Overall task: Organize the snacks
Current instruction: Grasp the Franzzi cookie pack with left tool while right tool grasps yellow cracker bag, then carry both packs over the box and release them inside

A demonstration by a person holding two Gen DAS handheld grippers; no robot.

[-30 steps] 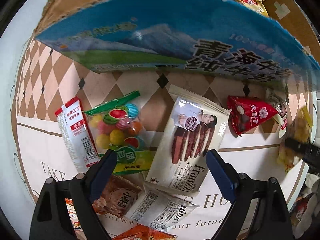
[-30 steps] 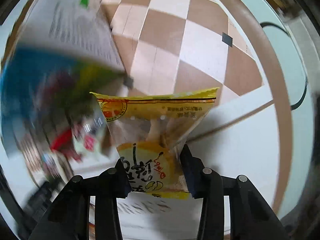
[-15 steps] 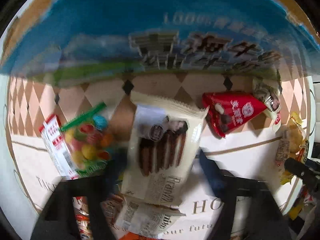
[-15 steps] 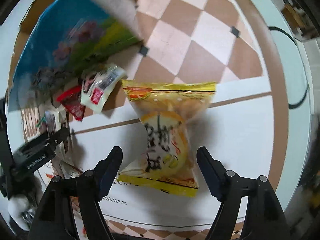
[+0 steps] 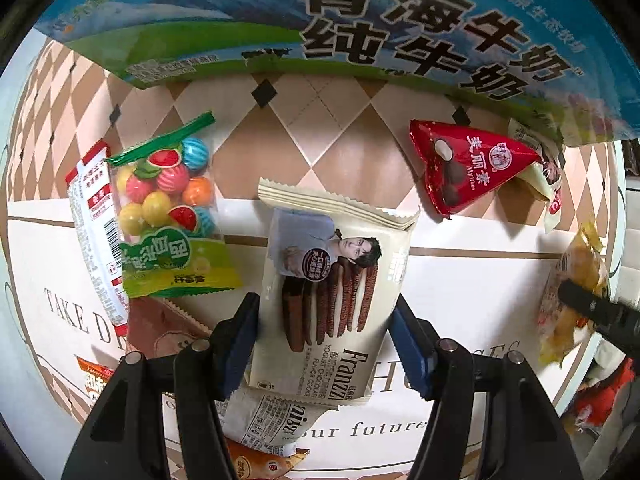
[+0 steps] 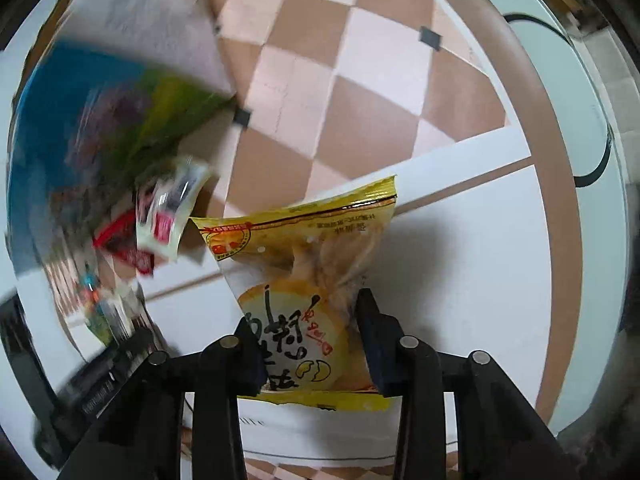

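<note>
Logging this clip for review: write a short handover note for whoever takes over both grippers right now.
Left gripper: fingers straddle the Franzzi cookie pack; grip unclear.
Right gripper: shut on the yellow packet.
On the table: gumball bag, red triangle pack and other packets, all in front of the milk box.
Done: nothing these views can confirm.
Left: box both packs, then the rest.

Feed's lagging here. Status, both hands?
Left gripper shut on Franzzi cookie pack. Right gripper shut on yellow snack bag. Milk carton close ahead.
</note>
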